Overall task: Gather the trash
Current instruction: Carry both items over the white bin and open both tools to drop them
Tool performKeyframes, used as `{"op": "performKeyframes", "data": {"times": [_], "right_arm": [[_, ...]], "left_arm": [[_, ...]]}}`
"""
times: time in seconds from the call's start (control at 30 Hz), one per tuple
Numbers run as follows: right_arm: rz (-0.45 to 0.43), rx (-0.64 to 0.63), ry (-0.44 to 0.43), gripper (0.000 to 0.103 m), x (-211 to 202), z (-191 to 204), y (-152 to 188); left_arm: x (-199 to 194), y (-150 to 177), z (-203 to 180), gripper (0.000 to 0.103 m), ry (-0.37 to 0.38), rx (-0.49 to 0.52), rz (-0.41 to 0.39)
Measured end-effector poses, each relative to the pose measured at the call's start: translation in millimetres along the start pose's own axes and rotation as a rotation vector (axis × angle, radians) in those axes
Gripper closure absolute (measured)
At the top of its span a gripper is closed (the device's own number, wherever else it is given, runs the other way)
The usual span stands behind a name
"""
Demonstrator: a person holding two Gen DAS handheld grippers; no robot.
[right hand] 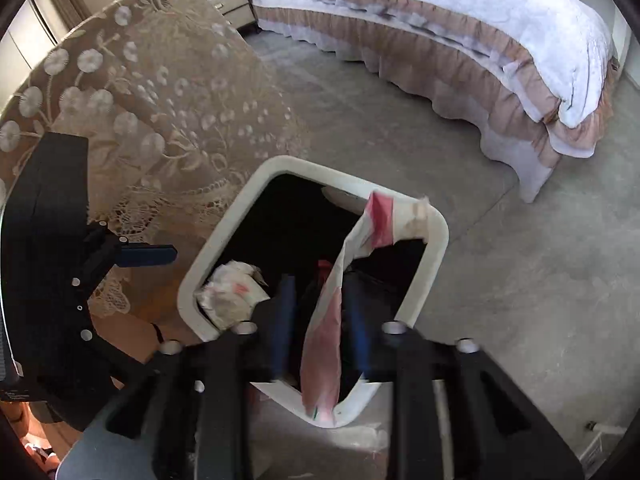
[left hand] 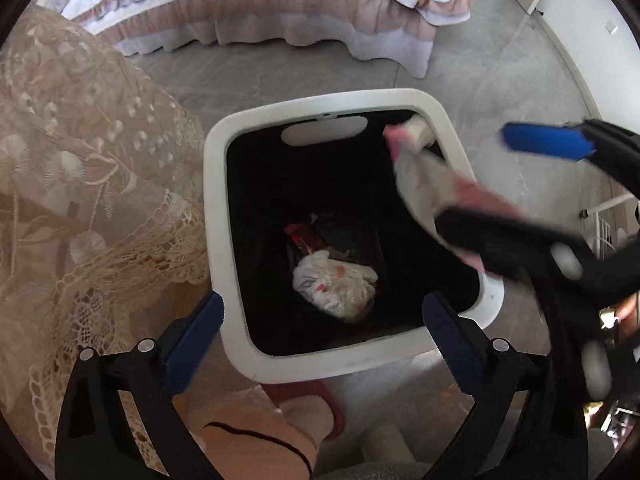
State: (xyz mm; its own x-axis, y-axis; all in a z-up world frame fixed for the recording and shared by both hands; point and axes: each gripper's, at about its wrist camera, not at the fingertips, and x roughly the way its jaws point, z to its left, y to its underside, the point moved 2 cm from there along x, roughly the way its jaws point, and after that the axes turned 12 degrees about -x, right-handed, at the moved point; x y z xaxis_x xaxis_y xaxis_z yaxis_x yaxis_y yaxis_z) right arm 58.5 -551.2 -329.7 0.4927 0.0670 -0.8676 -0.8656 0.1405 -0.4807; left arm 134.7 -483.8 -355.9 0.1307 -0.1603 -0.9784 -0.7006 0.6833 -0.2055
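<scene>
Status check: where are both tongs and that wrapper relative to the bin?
Left tongs open, empty, above trash bin. Right tongs open; pink-white wrapper loose between them, over the opening. Crumpled trash inside. Nothing blocking.

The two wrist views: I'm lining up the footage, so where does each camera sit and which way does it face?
Left wrist: on the left tongs, facing down into the trash bin; its open fingers and the right tongs show.
Right wrist: on the right tongs, facing down and forward over the bin; its fingers flank a pink-white wrapper, left tongs alongside.
Shared: bin, wrapper, crumpled paper, bed.
</scene>
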Motion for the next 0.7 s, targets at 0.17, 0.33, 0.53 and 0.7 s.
{"op": "performKeyframes", "data": {"times": [0.17, 0.33, 0.53, 0.7], "right_arm": [[-0.003, 0.005, 0.083, 0.005, 4, -9, 6], [-0.056, 0.018, 0.108, 0.005, -11, -12, 4], [-0.155, 0.011, 0.160, 0.005, -52, -3, -5], [-0.252, -0.043, 0.266, 0.005, -98, 20, -13]], "left_arm": [[6, -5, -1, 0.005, 0.021, -0.006, 0.008], [-12, -1, -1, 0.005, 0.038, -0.009, -0.038], [-52, 2, -4, 0.005, 0.042, -0.021, -0.130], [-97, 13, -4, 0.005, 0.043, -0.036, -0.238]]}}
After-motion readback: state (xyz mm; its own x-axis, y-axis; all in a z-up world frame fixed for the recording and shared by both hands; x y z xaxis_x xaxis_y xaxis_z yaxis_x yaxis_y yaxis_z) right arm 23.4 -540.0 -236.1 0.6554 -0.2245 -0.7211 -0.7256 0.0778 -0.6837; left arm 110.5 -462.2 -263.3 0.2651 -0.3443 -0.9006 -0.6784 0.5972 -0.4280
